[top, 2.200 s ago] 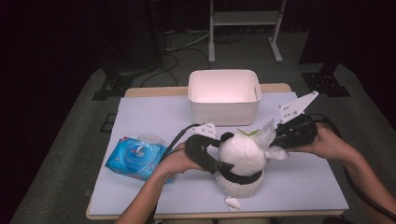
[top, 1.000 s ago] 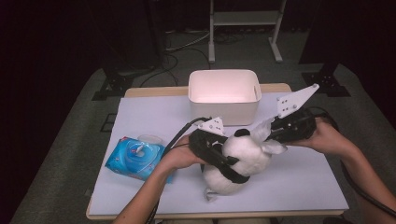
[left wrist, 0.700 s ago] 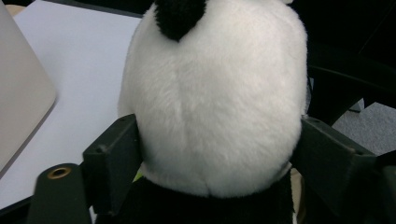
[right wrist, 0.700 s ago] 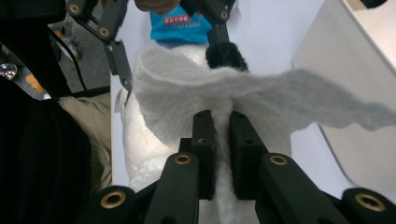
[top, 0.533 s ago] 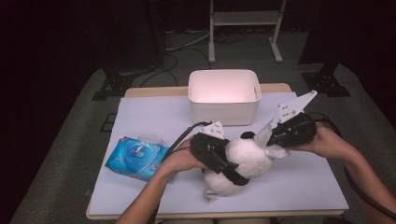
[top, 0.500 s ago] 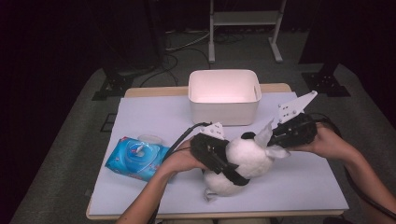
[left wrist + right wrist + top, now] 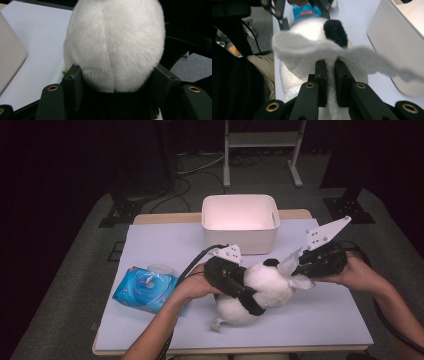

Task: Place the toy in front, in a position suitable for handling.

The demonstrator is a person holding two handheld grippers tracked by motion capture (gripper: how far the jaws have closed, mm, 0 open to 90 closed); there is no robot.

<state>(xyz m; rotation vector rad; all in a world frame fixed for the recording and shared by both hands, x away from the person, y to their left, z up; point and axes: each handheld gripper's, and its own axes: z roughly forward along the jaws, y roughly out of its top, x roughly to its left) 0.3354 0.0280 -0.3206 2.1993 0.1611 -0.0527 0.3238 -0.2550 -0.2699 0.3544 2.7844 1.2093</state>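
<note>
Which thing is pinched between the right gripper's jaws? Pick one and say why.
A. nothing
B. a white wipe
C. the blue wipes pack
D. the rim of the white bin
B: in the right gripper view the right gripper has its jaws closed on a white wipe that spreads across the plush panda.

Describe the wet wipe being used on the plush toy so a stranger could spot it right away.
Start at the white bin at the table's far edge. In front lies a black-and-white plush panda. The wet wipe is the thin, crumpled white sheet pinched in the right gripper against the panda's head.
</note>
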